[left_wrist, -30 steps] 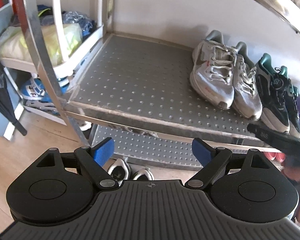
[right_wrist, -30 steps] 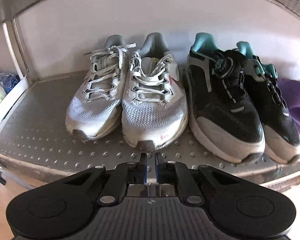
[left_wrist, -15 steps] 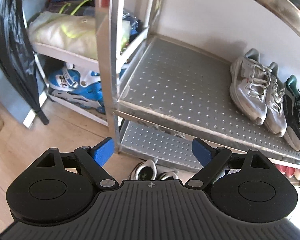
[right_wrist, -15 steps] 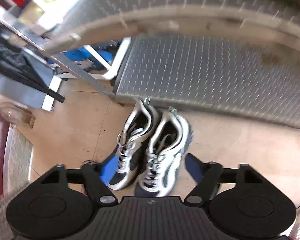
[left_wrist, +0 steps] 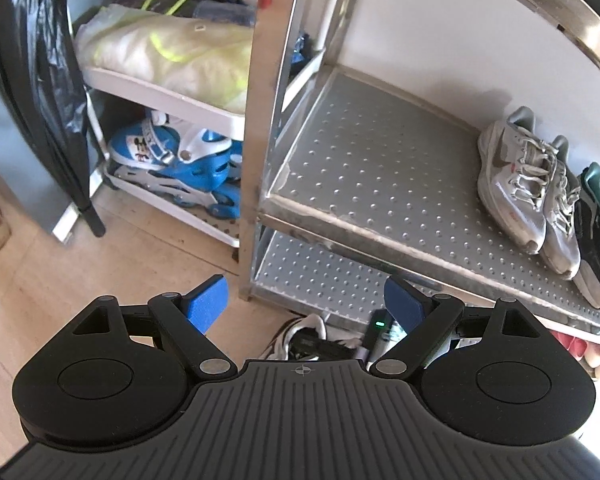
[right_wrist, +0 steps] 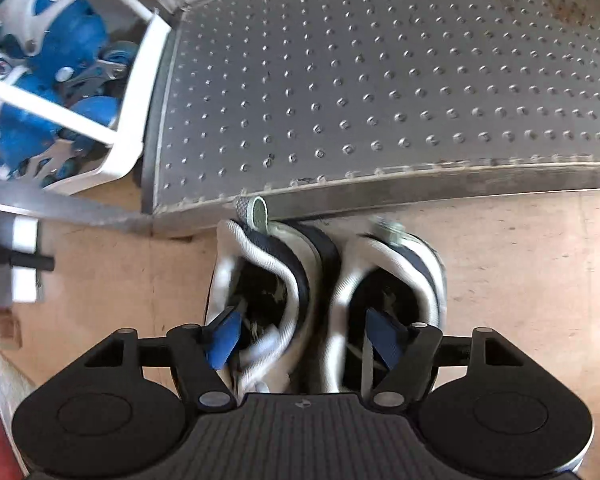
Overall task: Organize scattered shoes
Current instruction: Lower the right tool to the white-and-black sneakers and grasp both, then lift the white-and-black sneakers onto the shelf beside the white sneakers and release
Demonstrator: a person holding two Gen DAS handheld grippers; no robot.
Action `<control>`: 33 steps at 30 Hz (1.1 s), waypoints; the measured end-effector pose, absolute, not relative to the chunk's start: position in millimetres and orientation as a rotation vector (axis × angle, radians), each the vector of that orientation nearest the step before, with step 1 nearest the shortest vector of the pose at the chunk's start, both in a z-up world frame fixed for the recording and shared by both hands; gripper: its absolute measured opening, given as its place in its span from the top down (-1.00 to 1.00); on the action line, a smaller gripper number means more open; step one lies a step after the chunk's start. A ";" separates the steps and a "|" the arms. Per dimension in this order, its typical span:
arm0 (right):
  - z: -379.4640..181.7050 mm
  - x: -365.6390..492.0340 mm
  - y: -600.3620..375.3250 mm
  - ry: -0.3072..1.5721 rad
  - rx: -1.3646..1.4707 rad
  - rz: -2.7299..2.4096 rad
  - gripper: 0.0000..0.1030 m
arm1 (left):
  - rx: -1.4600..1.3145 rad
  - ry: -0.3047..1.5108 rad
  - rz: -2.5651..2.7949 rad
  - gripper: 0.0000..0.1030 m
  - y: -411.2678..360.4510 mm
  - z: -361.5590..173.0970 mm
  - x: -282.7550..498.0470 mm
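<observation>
Both grippers are mine. My right gripper points steeply down over a pair of white-and-navy sneakers on the tan floor in the lower middle of its view. One blue finger sits inside the collar of the left-hand shoe, the other inside the collar of the right-hand shoe, with both inner walls between them. Its jaws have just been closing somewhat; they stand apart, and I cannot tell whether the pads press on the shoes yet. The heels, one with a pull tab, touch or nearly touch the front edge of the bottom shelf, a bare studded metal sheet filling the upper part of the frame.

My left gripper hangs spread wide with nothing between its fingers, low in its own view. Between its fingers, at lower centre, shows part of one sneaker on the floor and a dark piece of the other gripper with a small green light.

The middle shelf of the metal rack is bare on its left side; at the right edge of the frame it holds a pair of grey-white running shoes, side by side and touching, and just beside them a black pair with teal collars. At upper left, a white side rack carries pale bags with neon-yellow cord on its upper tier and blue-and-white inline skates below. A black bag hangs at far left.
</observation>
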State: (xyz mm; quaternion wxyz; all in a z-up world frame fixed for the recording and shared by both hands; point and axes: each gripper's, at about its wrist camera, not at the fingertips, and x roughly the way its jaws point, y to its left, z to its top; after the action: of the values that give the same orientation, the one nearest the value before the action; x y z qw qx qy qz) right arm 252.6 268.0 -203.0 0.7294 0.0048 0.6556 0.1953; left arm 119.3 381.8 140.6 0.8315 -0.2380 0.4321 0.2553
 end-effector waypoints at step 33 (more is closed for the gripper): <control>139.8 201.5 239.9 0.390 -0.076 0.662 0.60 | -0.624 0.604 0.902 -0.73 438.5 180.9 51.2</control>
State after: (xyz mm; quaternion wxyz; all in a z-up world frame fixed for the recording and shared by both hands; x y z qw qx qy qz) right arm 201.5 239.9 139.8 0.9264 -0.0369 0.1900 0.3231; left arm 51.2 438.5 180.9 0.8104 -0.2922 0.2824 0.4221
